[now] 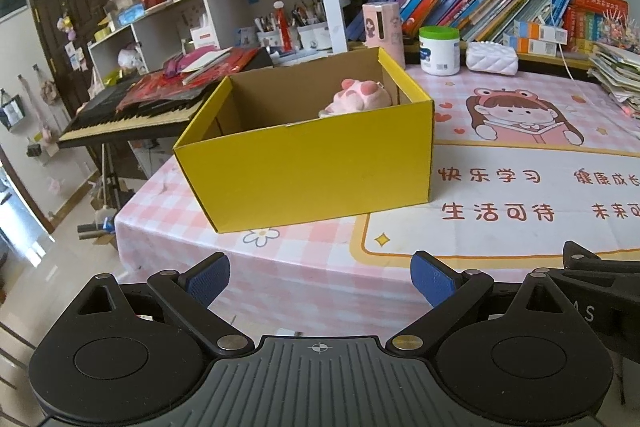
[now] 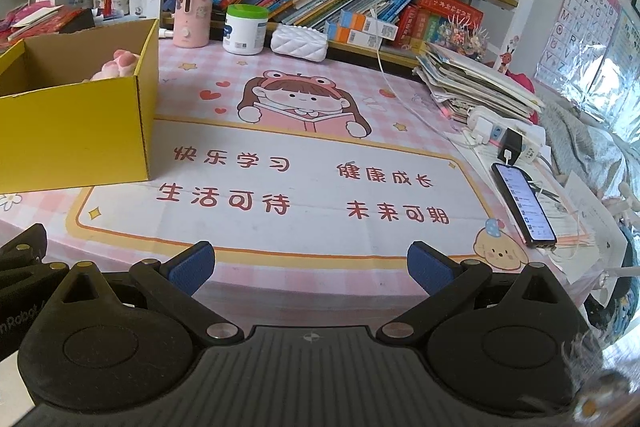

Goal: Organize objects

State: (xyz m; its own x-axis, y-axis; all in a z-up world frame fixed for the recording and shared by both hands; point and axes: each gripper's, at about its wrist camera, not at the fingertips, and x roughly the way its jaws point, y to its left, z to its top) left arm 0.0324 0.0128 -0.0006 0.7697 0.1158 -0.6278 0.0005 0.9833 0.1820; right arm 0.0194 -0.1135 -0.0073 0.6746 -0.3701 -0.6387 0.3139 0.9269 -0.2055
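A yellow cardboard box (image 1: 320, 167) stands open on the pink checked table mat (image 1: 500, 235). A pink plush toy (image 1: 356, 97) lies inside it at the back right. The box (image 2: 76, 135) and the toy (image 2: 118, 65) also show at the left of the right wrist view. My left gripper (image 1: 320, 283) is open and empty, held at the table's near edge in front of the box. My right gripper (image 2: 312, 273) is open and empty, over the near edge of the mat (image 2: 320, 179), to the right of the box.
At the back stand a pink dispenser (image 2: 192, 13), a white jar with a green lid (image 2: 245, 29) and a white quilted pouch (image 2: 298, 43). A phone (image 2: 522, 203), a power strip (image 2: 504, 137) and stacked papers (image 2: 476, 83) lie right. A keyboard (image 1: 132, 115) is left.
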